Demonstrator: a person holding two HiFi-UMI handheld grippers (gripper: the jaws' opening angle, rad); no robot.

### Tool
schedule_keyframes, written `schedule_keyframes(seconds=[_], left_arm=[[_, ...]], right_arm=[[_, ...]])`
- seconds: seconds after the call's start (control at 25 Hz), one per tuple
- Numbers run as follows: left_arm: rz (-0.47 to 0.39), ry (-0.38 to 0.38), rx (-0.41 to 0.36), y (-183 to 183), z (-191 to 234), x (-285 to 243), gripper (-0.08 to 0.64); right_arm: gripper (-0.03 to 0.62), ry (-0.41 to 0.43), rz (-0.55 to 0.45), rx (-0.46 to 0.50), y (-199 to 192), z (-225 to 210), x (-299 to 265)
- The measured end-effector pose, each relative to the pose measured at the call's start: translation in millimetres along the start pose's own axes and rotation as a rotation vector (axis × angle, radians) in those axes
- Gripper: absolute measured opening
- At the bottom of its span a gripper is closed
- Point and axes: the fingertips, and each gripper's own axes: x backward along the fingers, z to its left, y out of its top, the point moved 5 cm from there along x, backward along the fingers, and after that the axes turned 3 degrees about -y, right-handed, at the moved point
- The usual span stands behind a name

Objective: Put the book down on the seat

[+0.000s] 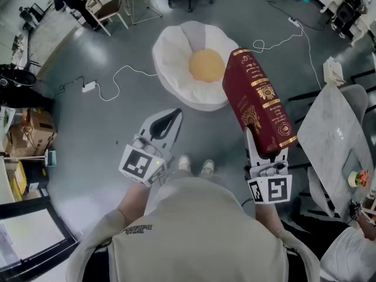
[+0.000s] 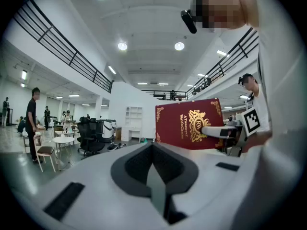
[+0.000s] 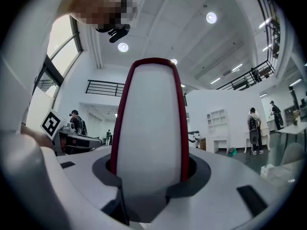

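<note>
Task not complete: the book (image 1: 258, 101) is in the air and not yet on the seat (image 1: 176, 57). It is held upright, on the person's side of the seat and toward its right edge, apparently clear of the cushion. The right tool (image 1: 265, 150) is clenched on the book's lower end, with the page edge filling the space between its jaws. The left tool (image 1: 170, 117) is closed on nothing, raised short of the seat and pointing toward it. Remaining: carry the book over the seat, lower and release.
</note>
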Motion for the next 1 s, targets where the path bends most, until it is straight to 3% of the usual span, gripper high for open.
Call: schedule_keyframes(seconds=[0.44, 1.0], left_arm=[[0.015, -0.011, -0.044, -0.3, -1.4, 5.3, 0.011], [0.022, 0.007, -0.041, -4.4, -4.6, 1.9, 0.011]], right_arm=[[0.229, -0.004, -0.022, -0.009, 3.2, 7.1, -0.9], [0.229, 0.001, -0.008, -0.002, 0.1, -1.8, 0.1]])
